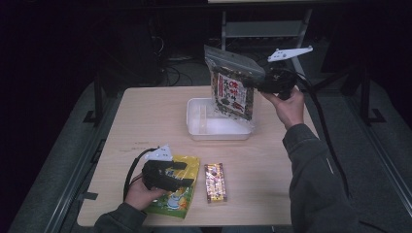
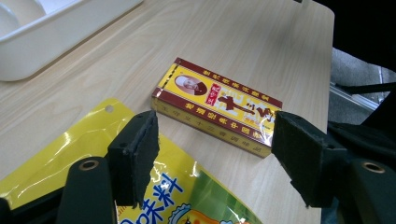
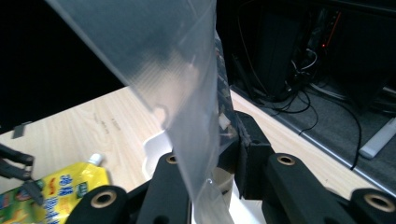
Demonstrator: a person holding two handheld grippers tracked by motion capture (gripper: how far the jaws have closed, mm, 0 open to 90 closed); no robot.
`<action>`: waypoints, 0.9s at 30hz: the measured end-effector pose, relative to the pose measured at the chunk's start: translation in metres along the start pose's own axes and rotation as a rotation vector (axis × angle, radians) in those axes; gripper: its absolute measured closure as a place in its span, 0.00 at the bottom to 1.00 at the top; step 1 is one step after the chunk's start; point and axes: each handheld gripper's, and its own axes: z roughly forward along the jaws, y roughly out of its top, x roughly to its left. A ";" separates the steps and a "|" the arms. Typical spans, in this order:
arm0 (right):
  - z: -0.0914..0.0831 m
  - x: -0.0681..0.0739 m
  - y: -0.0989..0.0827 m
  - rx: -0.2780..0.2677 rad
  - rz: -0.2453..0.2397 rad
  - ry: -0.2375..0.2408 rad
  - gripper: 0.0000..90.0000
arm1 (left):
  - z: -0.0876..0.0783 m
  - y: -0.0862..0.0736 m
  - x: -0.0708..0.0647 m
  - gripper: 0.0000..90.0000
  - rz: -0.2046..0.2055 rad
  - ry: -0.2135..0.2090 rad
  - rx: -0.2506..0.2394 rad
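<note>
My left gripper [image 1: 184, 174] rests low over a yellow spouted pouch [image 1: 180, 199] at the table's near edge. Its jaws stand open and apart above the pouch [image 2: 60, 154] in the left gripper view, with nothing pressed between them [image 2: 215, 154]. Just beyond them lies a red and yellow box [image 2: 219, 105], also seen to the right of the pouch [image 1: 215, 182]. My right gripper [image 1: 250, 82] is shut on a clear plastic bag [image 1: 232, 82] holding a printed snack pack, which hangs above a white tray [image 1: 194, 131]. In the right gripper view the bag's film [image 3: 163, 60] rises from between the jaws [image 3: 205, 154].
The white tray [image 2: 56, 37] sits mid-table toward the far side, with dividers inside. Bare wood lies to its left and between it and the box. Cables and dark equipment stand on the floor past the table's far edge [image 3: 299, 70].
</note>
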 end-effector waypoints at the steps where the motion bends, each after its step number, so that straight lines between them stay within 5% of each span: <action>1: 0.003 -0.001 0.001 -0.002 -0.005 -0.003 0.85 | 0.000 0.000 0.000 0.34 0.000 -0.001 -0.002; 16: 0.048 -0.025 -0.017 0.018 0.014 -0.002 0.85 | -0.006 -0.002 0.004 0.32 -0.013 0.003 -0.013; 27: 0.064 -0.033 -0.041 0.026 0.037 0.000 0.85 | -0.009 -0.006 0.006 0.32 -0.025 0.015 -0.013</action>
